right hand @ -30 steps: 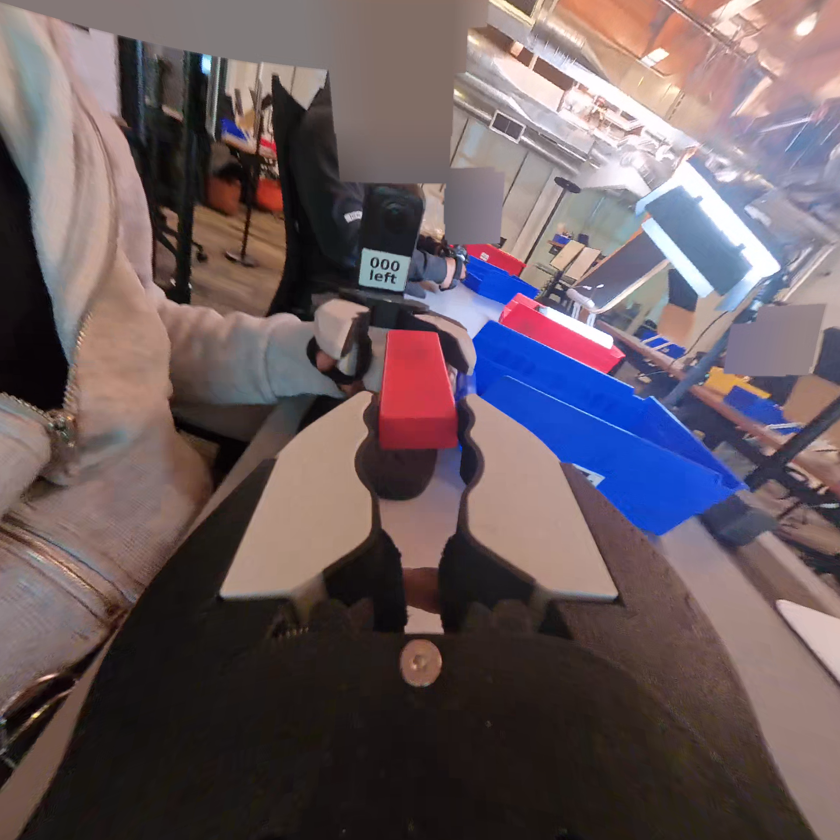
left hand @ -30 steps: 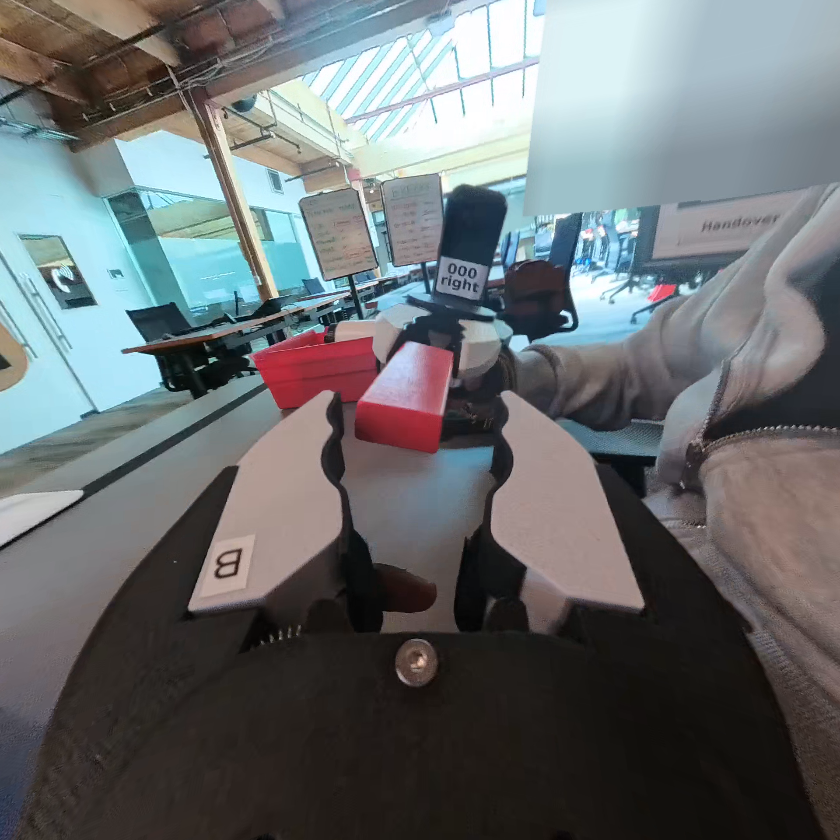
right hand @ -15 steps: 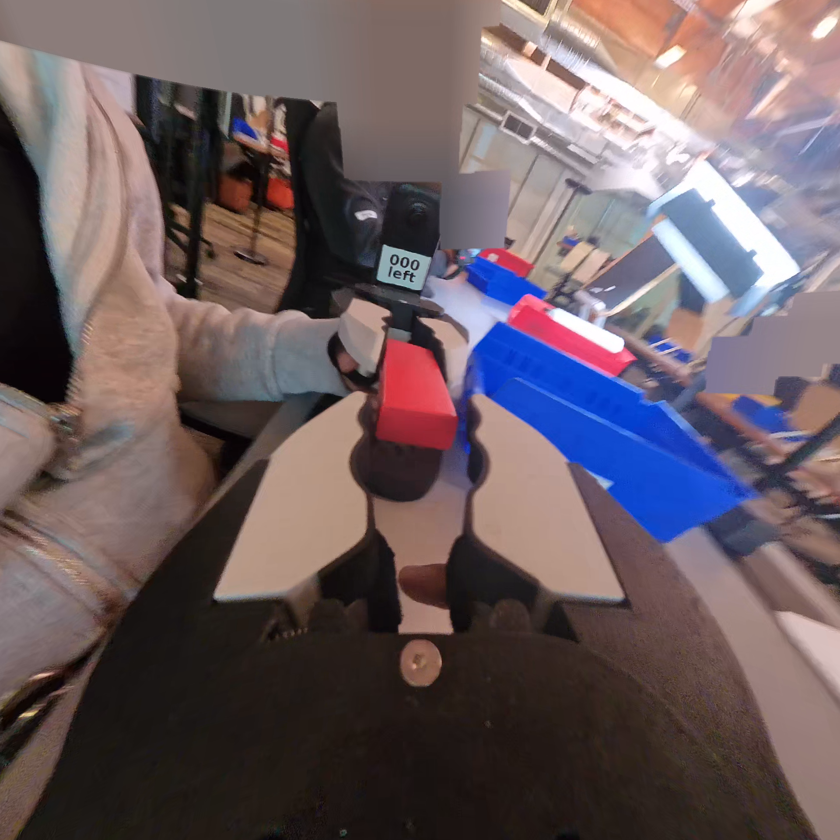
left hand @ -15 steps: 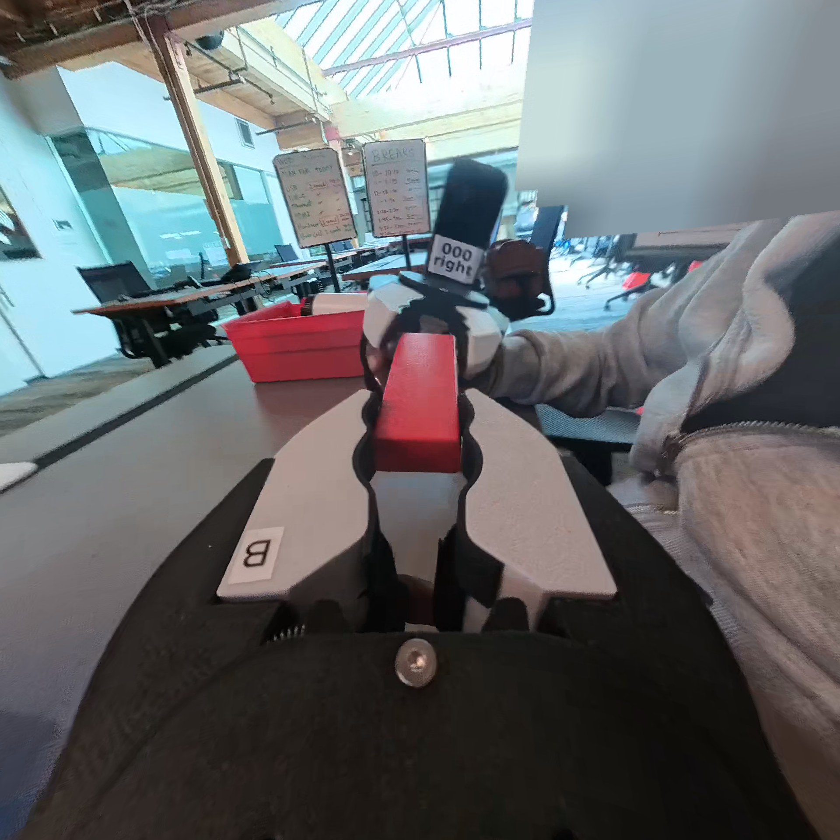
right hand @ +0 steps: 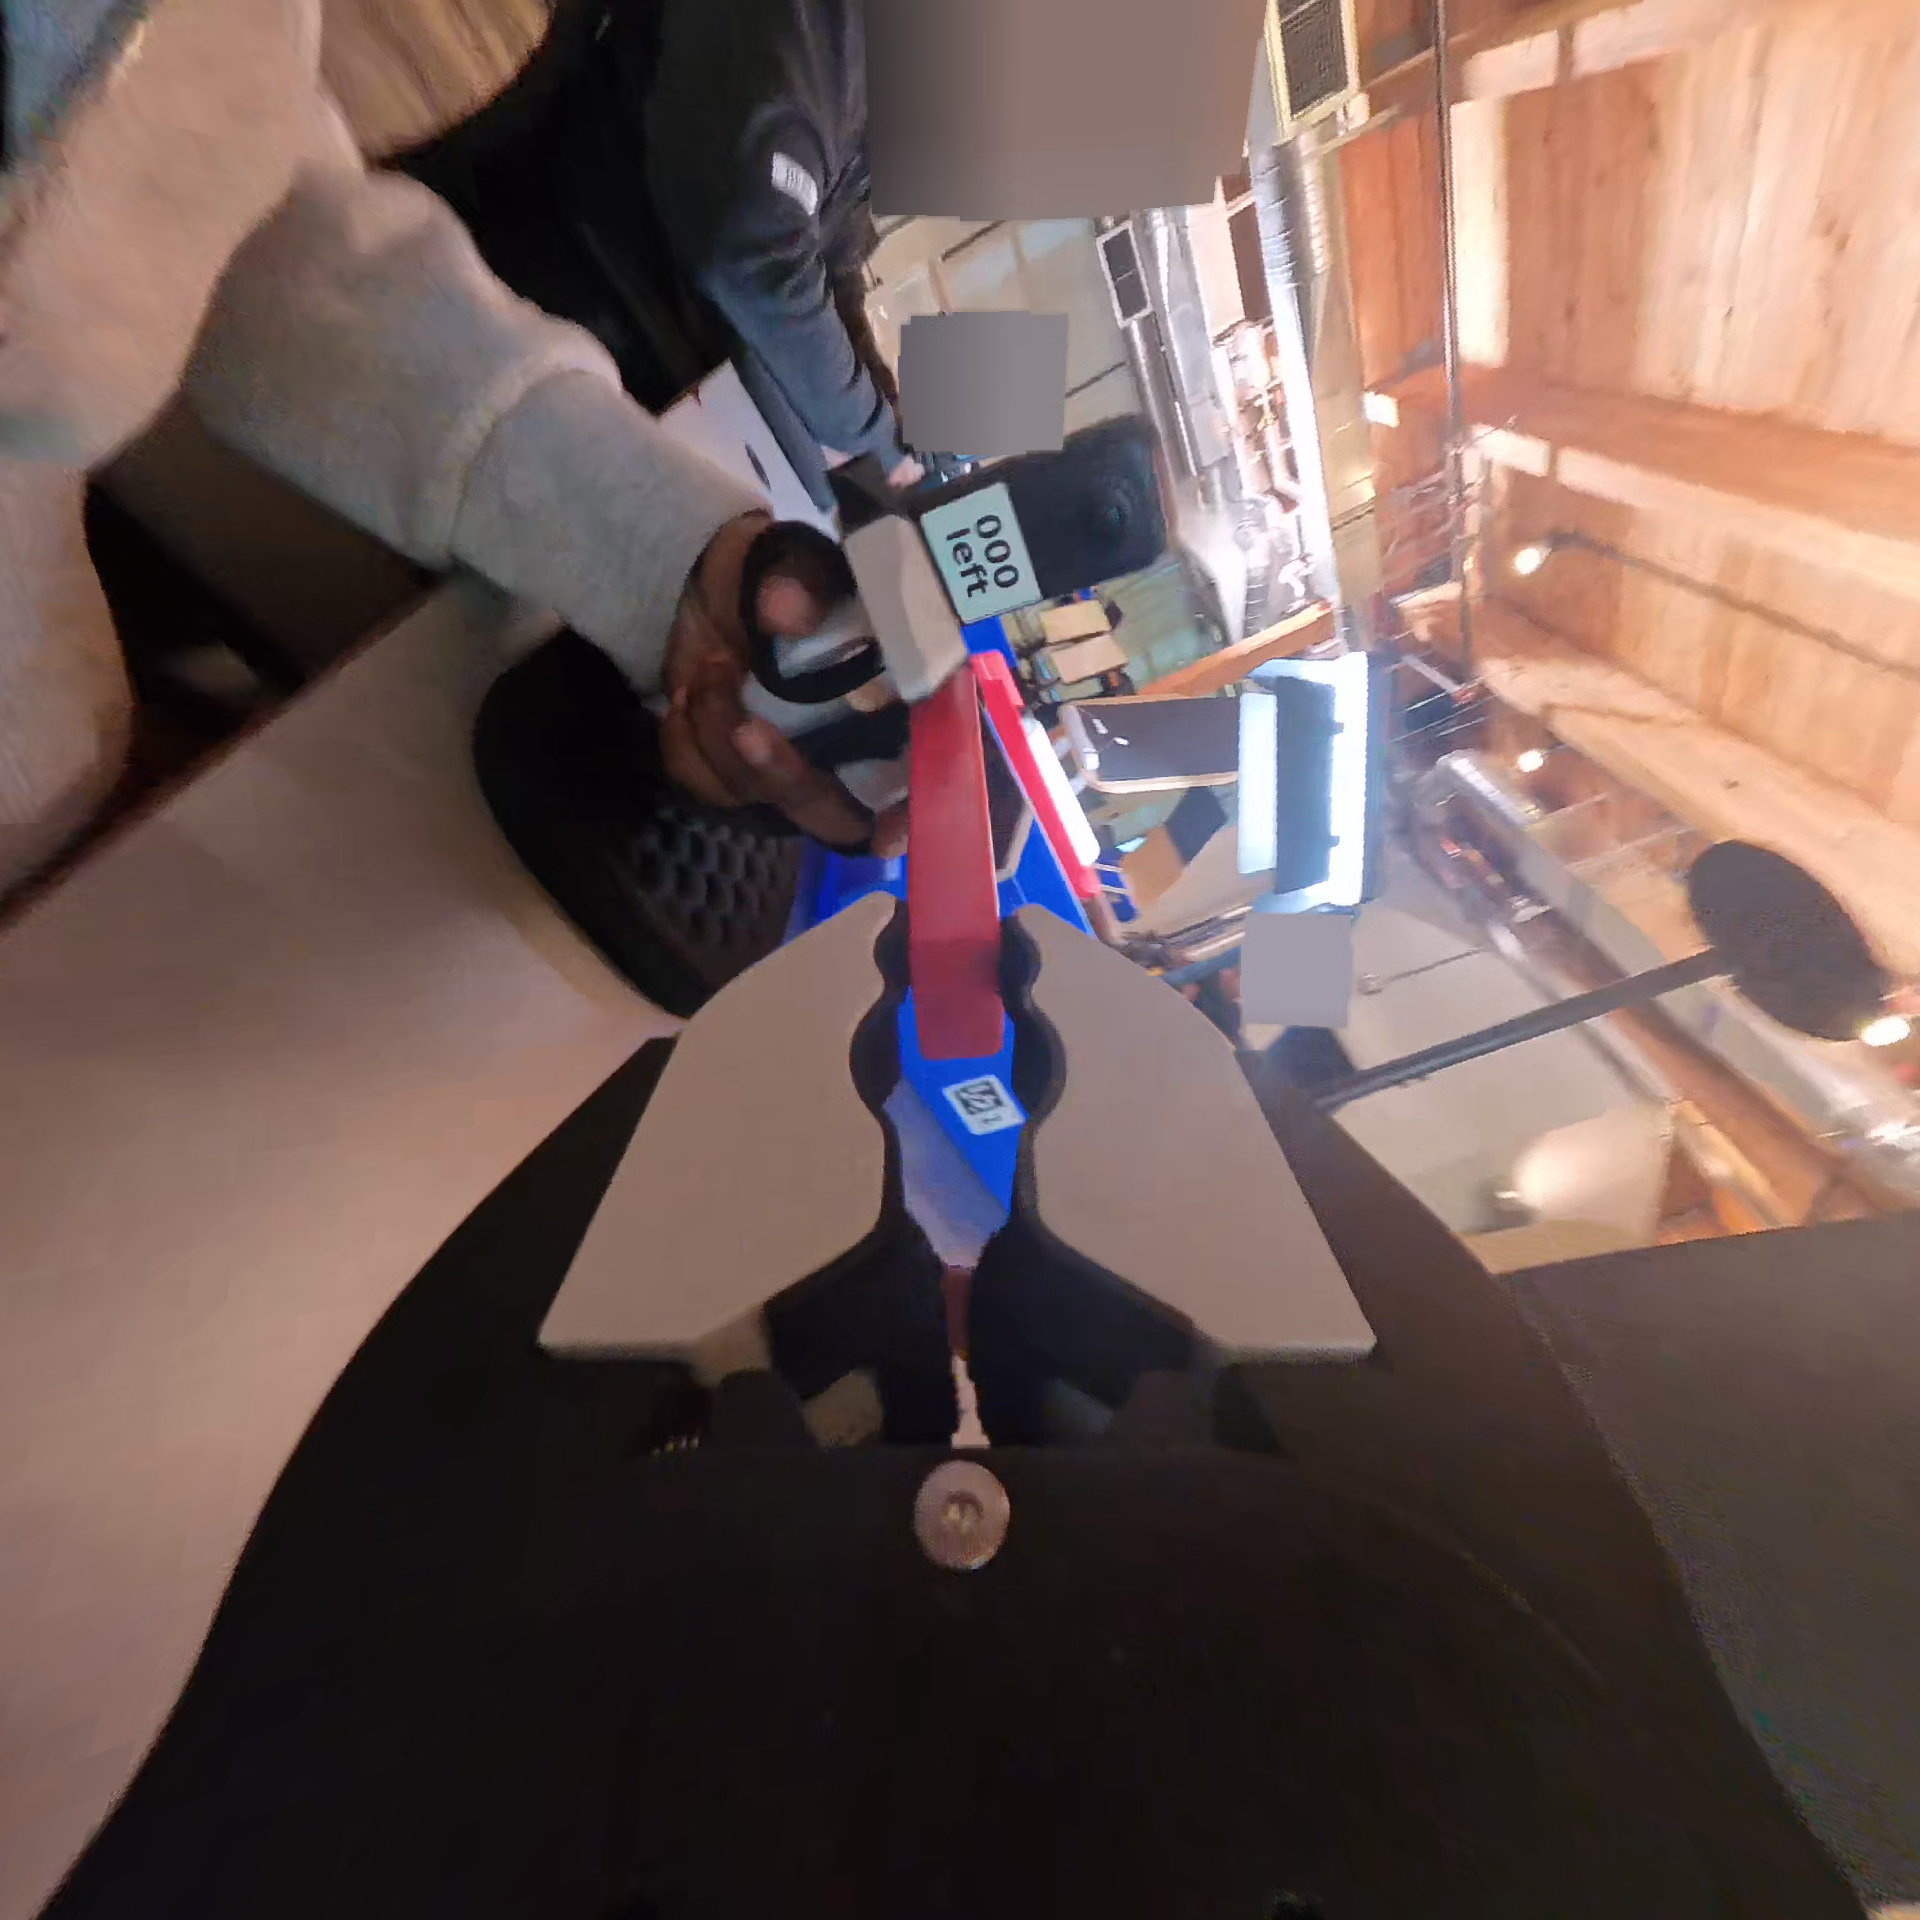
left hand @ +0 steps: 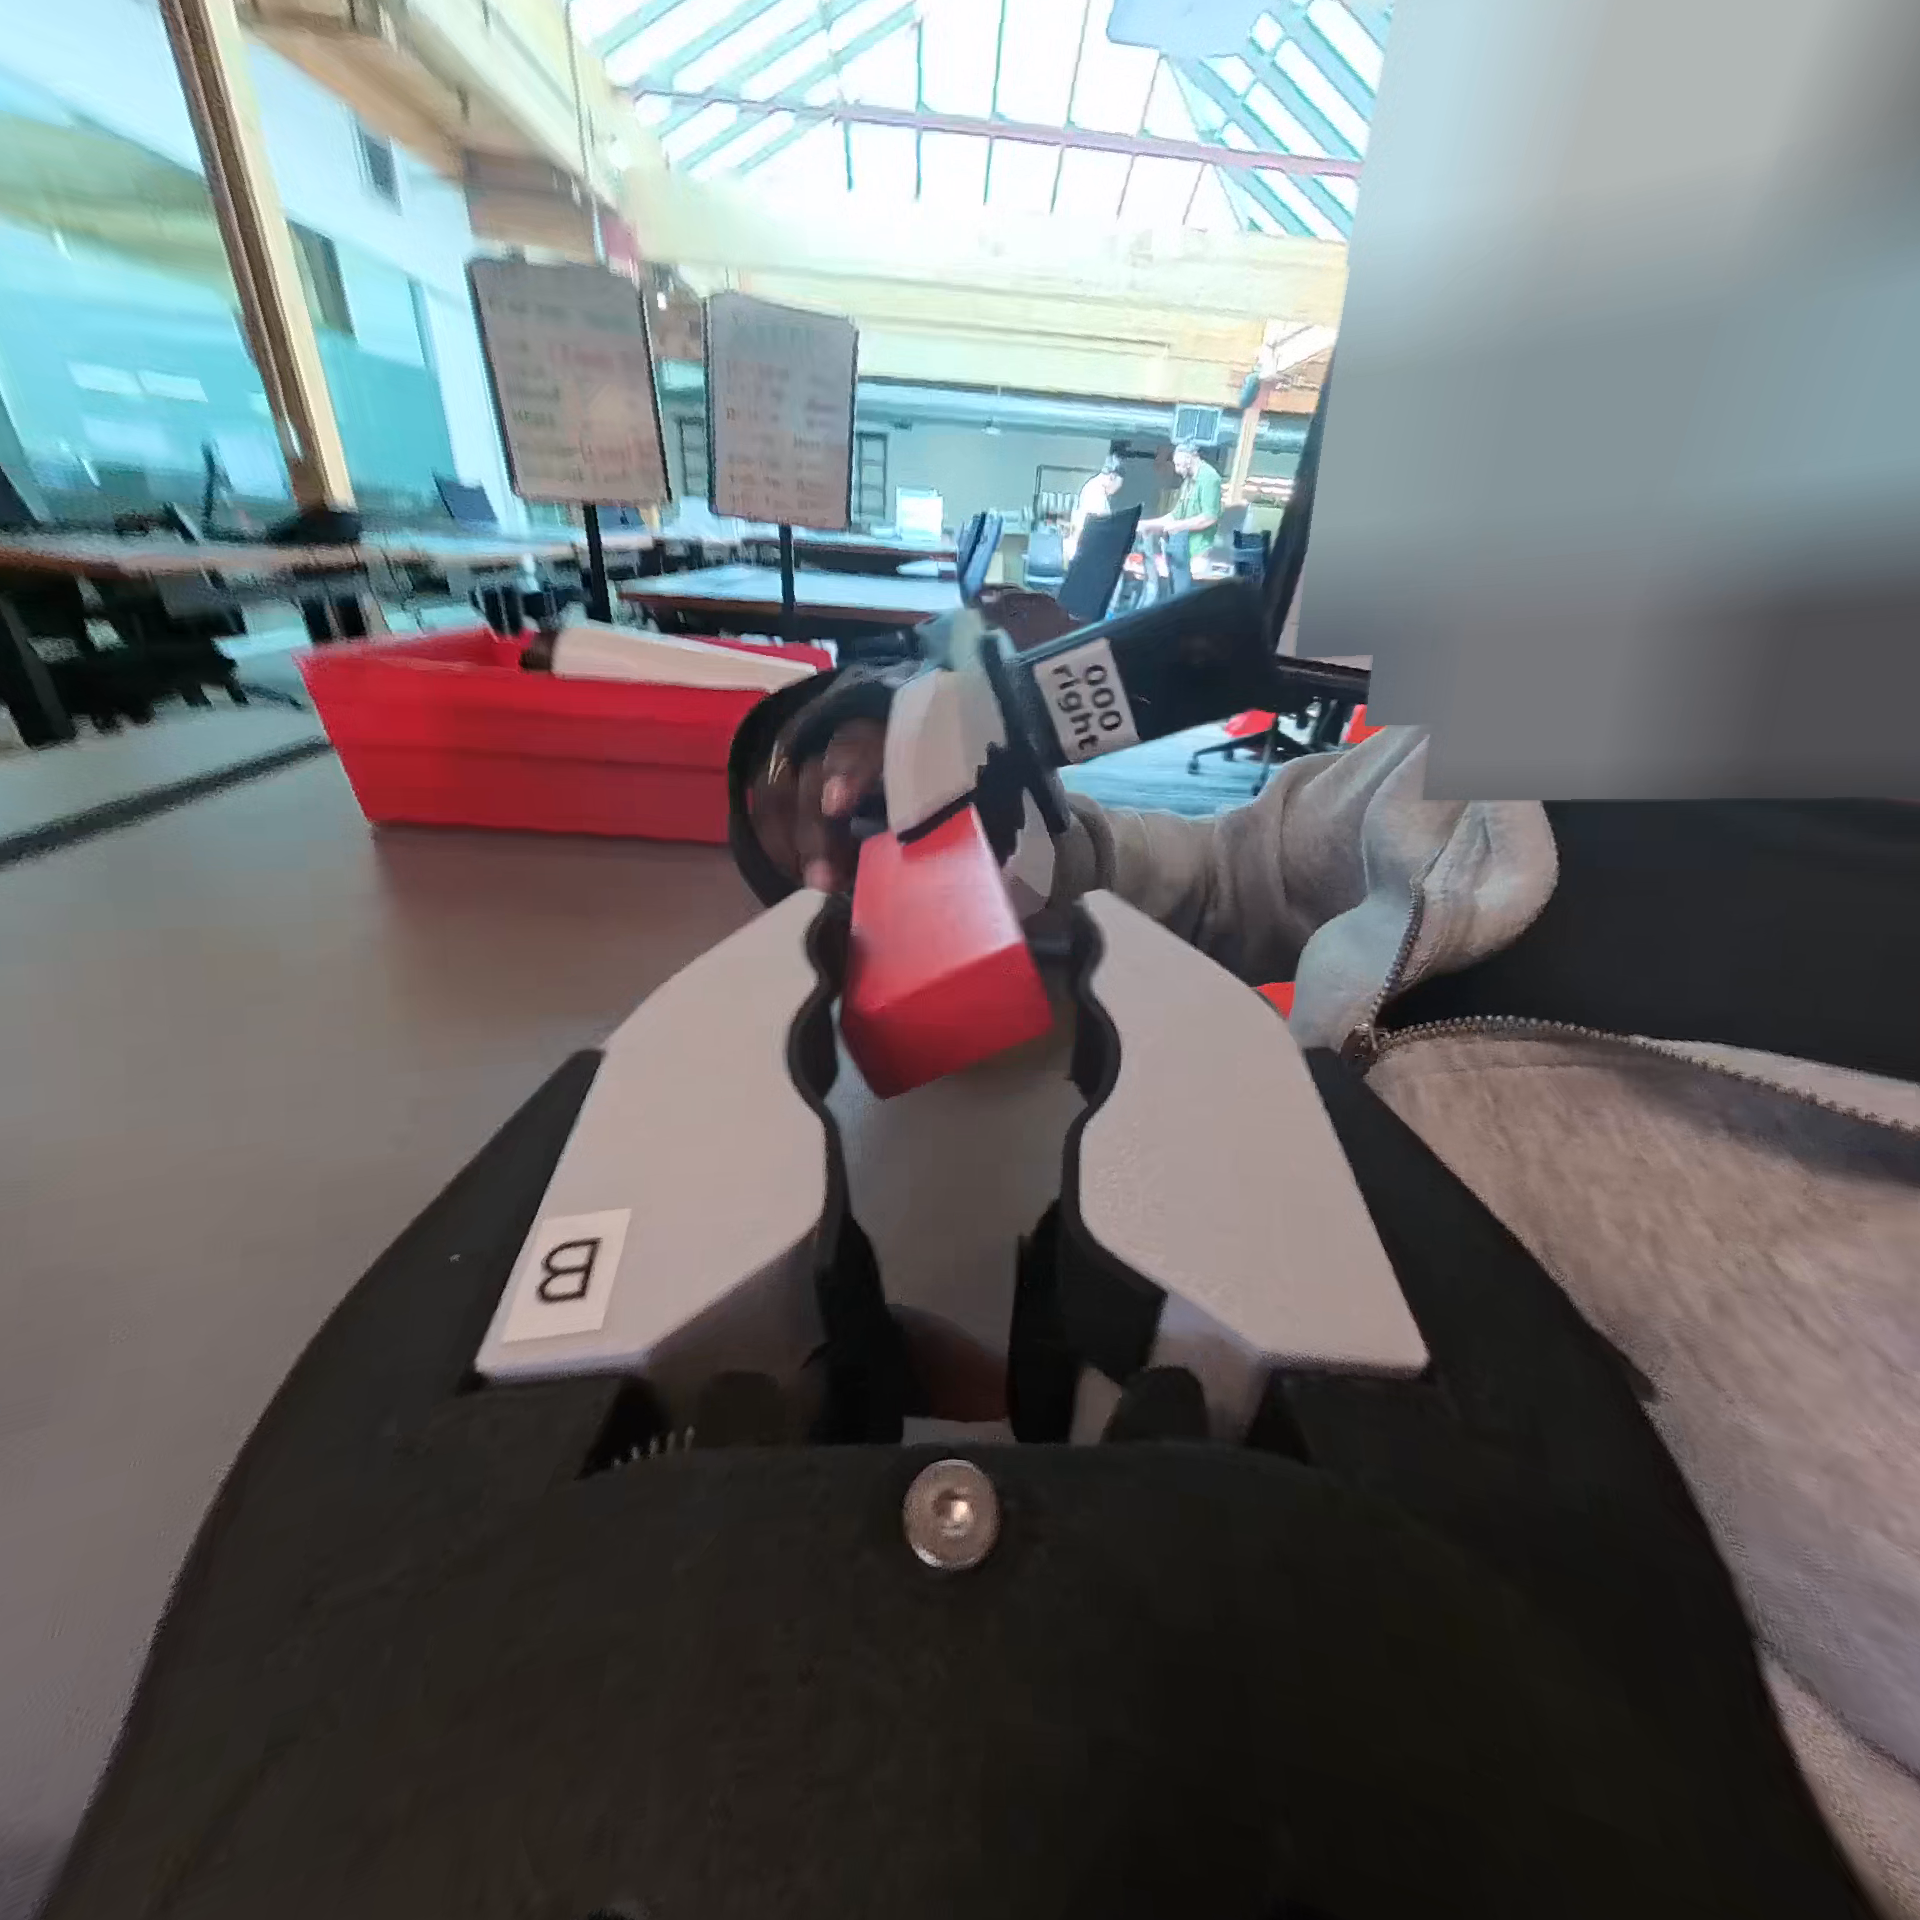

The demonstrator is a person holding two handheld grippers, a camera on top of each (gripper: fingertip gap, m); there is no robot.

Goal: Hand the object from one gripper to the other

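Red block (right hand: 951,935) held in air above the worktop (left hand: 260,1039), bridging both claws. Right claw (right hand: 951,971) pinched tight on one end across the thin faces. Left claw (left hand: 945,997) stands wider around the other end; block sits skewed there, contact probably loose or none. Rolled pose suits withdrawal by right. Red bin (left hand: 499,748) toward far edge.

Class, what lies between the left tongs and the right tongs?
A red block bridges them, one end inside the left tongs, the other inside the right tongs; both wrist views show it.
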